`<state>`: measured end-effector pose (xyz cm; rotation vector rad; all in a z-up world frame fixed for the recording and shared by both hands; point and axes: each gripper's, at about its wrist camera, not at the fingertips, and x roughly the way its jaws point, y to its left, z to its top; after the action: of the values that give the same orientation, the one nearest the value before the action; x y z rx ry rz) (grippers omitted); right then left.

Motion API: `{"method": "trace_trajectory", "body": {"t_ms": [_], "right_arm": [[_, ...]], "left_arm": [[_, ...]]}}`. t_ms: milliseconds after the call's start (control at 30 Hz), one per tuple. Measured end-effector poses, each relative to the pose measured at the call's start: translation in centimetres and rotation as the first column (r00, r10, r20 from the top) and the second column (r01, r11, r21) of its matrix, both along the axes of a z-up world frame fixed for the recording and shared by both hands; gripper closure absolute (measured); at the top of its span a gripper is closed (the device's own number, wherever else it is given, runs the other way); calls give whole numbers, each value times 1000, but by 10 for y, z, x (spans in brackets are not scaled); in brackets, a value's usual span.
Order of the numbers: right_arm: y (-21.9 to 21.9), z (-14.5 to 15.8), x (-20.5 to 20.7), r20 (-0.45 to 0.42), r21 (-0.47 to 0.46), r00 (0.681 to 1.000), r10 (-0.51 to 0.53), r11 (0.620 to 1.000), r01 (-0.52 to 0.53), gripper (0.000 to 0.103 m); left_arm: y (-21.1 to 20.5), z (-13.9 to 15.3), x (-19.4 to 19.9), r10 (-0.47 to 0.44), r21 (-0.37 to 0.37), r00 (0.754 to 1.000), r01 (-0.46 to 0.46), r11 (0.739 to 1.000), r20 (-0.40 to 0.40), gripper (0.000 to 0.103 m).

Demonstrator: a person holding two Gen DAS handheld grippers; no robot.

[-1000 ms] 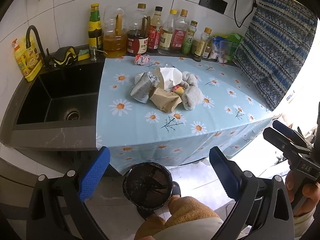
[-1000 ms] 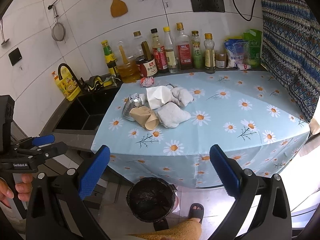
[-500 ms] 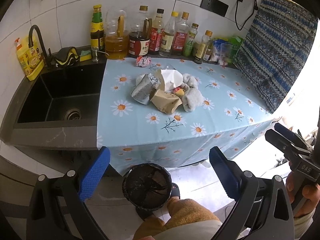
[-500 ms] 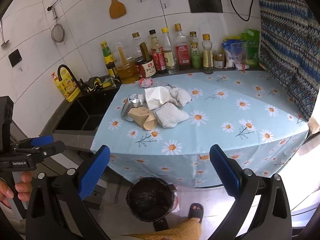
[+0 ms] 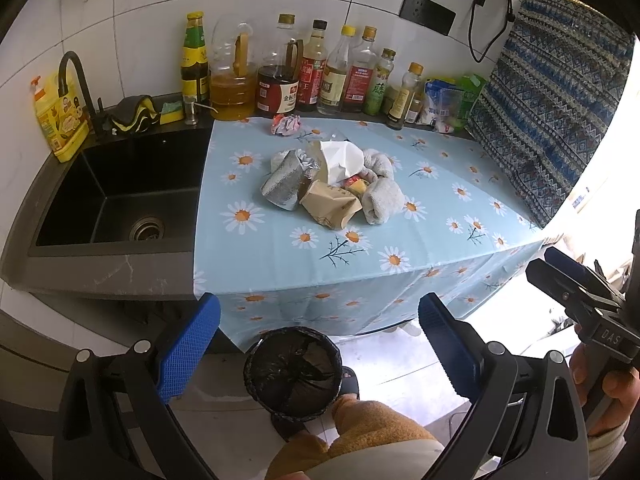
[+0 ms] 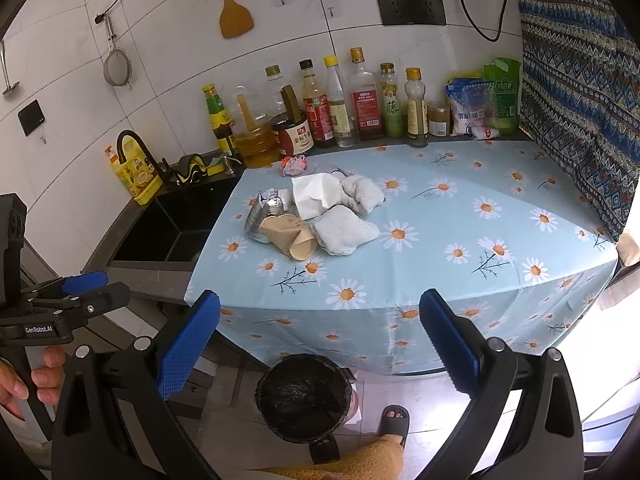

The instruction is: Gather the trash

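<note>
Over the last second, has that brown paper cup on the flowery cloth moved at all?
No. The brown paper cup still lies against the foil wrapper and the grey cloth; only the camera shifted slightly.

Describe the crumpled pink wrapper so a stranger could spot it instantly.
On the daisy-print tablecloth, look toward the row of bottles at the wall. The crumpled pink wrapper lies alone just before them, behind the trash pile; it alone is pink-and-white.

Tablecloth (image 6: pixel 460 240) front bare; bottles (image 6: pixel 360 104) block rear; sink (image 5: pixel 120 196) left.
</note>
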<state>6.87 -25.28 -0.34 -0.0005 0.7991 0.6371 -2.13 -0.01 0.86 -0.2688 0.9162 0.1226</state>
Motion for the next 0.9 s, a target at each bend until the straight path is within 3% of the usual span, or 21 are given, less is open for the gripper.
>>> {"method": "trace_trajectory", "body": {"t_ms": [333,900], "right_arm": [[8,-3,1,-26,-2,1000,5,1000,-6,4],[17,4,-2,3,-39,1000,-18,999,18,4]], "left_arm": [[7,-5,-2,1,-7,1000,-1,1000,3,7],[25,-6,1,-28,-43,1000,29,999,13,7]]}}
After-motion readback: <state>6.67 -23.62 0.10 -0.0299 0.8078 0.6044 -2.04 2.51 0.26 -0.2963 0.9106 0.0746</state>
